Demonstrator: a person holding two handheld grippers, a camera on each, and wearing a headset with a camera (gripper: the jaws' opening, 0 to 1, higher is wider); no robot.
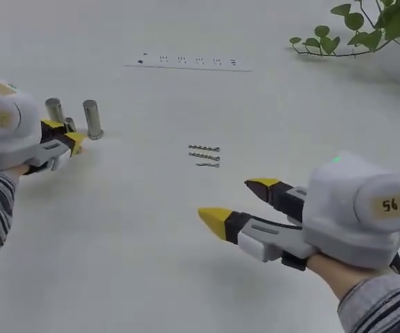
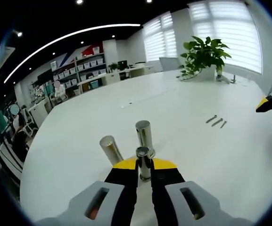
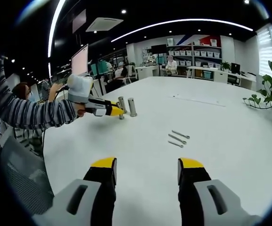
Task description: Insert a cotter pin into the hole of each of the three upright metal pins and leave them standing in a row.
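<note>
Left gripper view: gripping nearest metal pin (image 2: pixel 144 157) with left gripper (image 2: pixel 144 168) (1 of 3, clustered), seemingly to steady it upright. Holding right gripper (image 1: pixel 226 199) agape, empty, facing 3 untouched cotter pins (image 1: pixel 204 156).

This is looking like an open-plan office. A long white counter (image 2: pixel 79 136) is stretching across a wide room, with shelves (image 2: pixel 86 70) of boxes standing along the far wall and slatted blinds (image 2: pixel 220 28) hanging over big windows. A curved light strip (image 2: pixel 70 40) is glowing on the dark ceiling near a recessed air-conditioning unit (image 3: pixel 103 23). A potted plant (image 2: pixel 204 54) and a white power strip (image 1: pixel 189 62) are sitting on the counter, and people (image 3: pixel 171 63) are sitting at desks beyond it.
</note>
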